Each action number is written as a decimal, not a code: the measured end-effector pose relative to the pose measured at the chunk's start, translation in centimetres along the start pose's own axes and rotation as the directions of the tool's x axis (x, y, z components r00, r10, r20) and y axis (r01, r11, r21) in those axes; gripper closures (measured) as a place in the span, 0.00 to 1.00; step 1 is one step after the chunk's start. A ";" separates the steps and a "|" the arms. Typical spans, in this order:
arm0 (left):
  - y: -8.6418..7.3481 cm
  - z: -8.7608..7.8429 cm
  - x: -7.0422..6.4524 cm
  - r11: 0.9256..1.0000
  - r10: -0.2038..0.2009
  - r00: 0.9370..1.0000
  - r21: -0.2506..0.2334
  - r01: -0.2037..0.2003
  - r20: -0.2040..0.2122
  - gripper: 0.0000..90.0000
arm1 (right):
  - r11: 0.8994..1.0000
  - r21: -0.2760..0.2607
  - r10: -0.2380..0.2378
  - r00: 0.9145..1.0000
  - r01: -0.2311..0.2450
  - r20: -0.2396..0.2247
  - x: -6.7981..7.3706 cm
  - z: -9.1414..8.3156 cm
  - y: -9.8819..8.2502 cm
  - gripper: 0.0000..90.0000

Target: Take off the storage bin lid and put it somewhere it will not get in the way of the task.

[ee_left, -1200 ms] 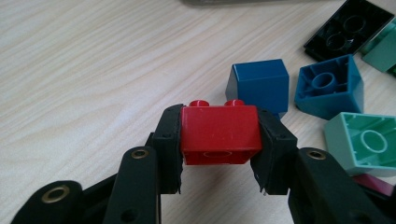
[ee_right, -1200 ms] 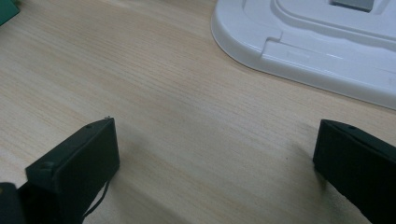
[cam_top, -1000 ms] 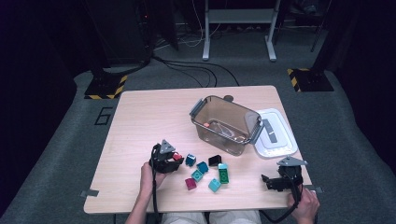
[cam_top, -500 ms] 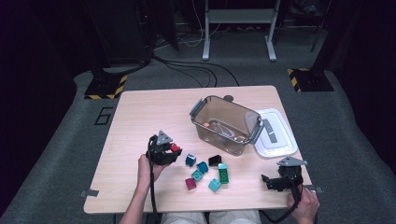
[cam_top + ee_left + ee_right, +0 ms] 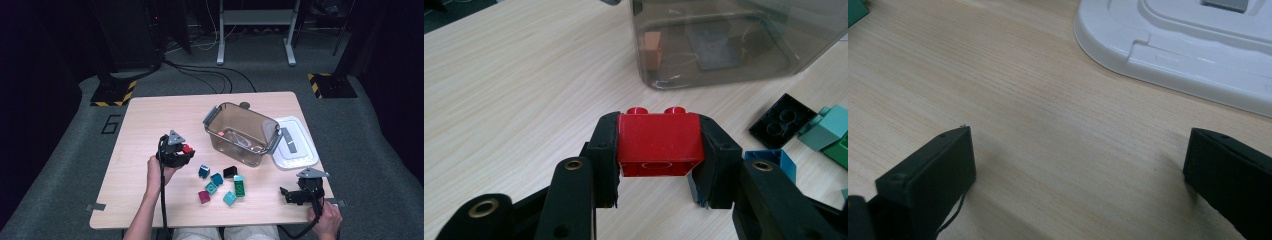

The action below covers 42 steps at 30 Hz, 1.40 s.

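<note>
We pinch the red brick [image 5: 659, 144] in the left gripper [image 5: 659, 150], clear of the table, to carry it to the bin [image 5: 242, 134]. Right of the bin, our right gripper [image 5: 1078, 165] waits spread by the lid [image 5: 1193, 45]

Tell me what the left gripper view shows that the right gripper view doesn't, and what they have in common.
Left gripper view: the left gripper shut on a red brick, with the clear plastic bin beyond it, an orange block inside the bin, and a black brick and teal bricks off to the side.

Right gripper view: the right gripper open with nothing between its jaws, and the white lid lying flat ahead of it.

Both: the light wooden table underneath.
</note>
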<state>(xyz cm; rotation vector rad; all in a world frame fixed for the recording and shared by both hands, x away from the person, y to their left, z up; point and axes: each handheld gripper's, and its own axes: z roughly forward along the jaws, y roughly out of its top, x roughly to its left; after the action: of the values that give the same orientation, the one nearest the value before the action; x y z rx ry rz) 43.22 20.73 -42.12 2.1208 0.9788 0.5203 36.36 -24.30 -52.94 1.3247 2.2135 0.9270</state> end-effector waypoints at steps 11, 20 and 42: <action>2.1 -0.2 0.3 1.000 0.019 1.000 -0.003 -0.019 -0.011 0.65 | 1.000 0.000 0.000 1.000 0.000 0.000 0.0 0.0 0.0 0.00; 3.9 -0.4 0.2 0.999 0.040 0.999 -0.011 -0.040 -0.019 0.65 | 1.000 -0.001 -0.002 1.000 0.002 0.000 0.0 0.0 0.0 0.00; 8.5 0.2 0.1 0.996 0.084 0.996 -0.009 -0.084 -0.029 0.65 | 1.000 -0.001 0.000 1.000 0.000 0.002 0.0 0.0 0.0 0.00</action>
<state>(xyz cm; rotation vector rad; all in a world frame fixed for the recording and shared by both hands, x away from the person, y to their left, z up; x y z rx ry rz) 47.48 16.94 -35.82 2.1578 0.9039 0.5972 36.35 -24.29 -52.94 1.3252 2.2113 0.9264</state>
